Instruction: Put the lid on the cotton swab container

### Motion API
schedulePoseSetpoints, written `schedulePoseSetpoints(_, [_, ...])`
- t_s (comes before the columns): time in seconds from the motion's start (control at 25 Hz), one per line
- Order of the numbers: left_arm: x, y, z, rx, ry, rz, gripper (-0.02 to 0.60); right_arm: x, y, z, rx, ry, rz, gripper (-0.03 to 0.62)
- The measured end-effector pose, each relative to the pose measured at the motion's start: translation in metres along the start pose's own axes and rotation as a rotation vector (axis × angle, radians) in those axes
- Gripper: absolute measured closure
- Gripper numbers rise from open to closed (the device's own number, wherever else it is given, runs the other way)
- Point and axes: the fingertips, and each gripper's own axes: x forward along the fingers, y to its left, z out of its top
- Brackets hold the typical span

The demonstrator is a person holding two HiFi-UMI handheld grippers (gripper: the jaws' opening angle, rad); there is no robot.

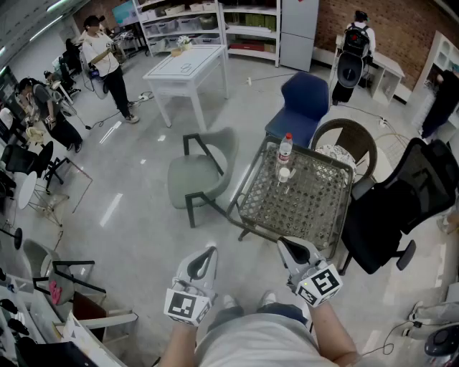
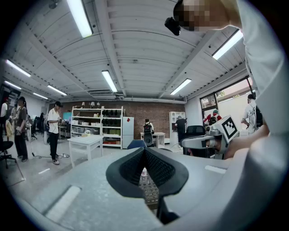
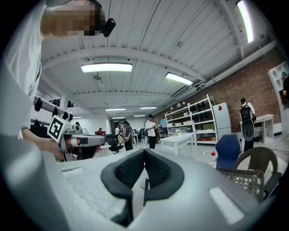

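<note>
A glossy grey floor holds a white table, with white shelves before a brick wall.

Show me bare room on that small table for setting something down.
The table is bare over its near half and right side. Only the far left corner is taken, by the bottle and small container.

txt: none legible | bottle label: too small | cotton swab container: no readable print

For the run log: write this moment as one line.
stage: not started | left gripper: jaws shut, empty | right gripper: jaws shut, empty | bottle, small white container: on table, untouched
</note>
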Motion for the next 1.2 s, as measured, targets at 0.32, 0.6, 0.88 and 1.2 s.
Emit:
schedulePoseSetpoints(0.32, [-0.028, 0.048, -0.013, -0.032, 0.005, -0.006, 0.574, 0.038, 0.043, 0.000, -0.026, 0.014, 0.001, 0.589])
schedulePoseSetpoints(0.6, [-0.034, 0.093, -0.015, -0.031, -0.024, -0.052, 0.574, 0.071, 0.054, -0.004, -0.031, 0.033, -0.058, 0.589])
schedulePoseSetpoints(0.88, [-0.004, 0.128, 0.007, -0.027, -0.086, -0.061, 0.574, 0.087, 0.036, 0.009, -0.099, 0.009, -0.149, 0.589])
schedulePoseSetpoints(1.2, [0.066, 0.164, 0.022, 0.025, -0.089, -0.065, 0.573, 0.142, -0.020, 0.023, -0.088, -0.040, -0.145, 0.589])
